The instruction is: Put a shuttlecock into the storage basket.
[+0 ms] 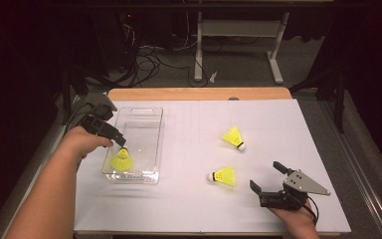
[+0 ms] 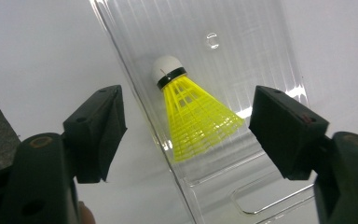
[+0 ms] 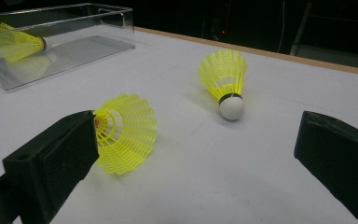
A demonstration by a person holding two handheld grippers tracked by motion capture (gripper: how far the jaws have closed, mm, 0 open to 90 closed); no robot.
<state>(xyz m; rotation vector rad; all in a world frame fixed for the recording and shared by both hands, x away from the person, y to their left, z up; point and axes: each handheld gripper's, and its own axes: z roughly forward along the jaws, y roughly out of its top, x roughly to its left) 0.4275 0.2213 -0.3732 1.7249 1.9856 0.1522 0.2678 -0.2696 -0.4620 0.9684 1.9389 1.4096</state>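
A clear plastic tray (image 1: 146, 117) stands at the table's left. In it lies a yellow shuttlecock (image 1: 121, 159) with a white cork, near the front corner. My left gripper (image 1: 120, 141) hovers just over that shuttlecock (image 2: 193, 114), jaws open and apart from the feathers on both sides. Two more yellow shuttlecocks lie on the white sheet: one (image 1: 234, 137) at centre right, another (image 1: 224, 176) nearer the front. My right gripper (image 1: 266, 175) rests open at the front right, with nothing between its jaws. In the right gripper view (image 3: 196, 126), the nearer shuttlecock (image 3: 126, 133) lies beside the left jaw.
A white sheet (image 1: 189, 204) covers the wooden table (image 1: 199, 93). Beyond the far edge are a desk frame (image 1: 238, 35) and loose cables (image 1: 149, 59) on the floor. The tray (image 3: 74, 49) sits far left in the right gripper view.
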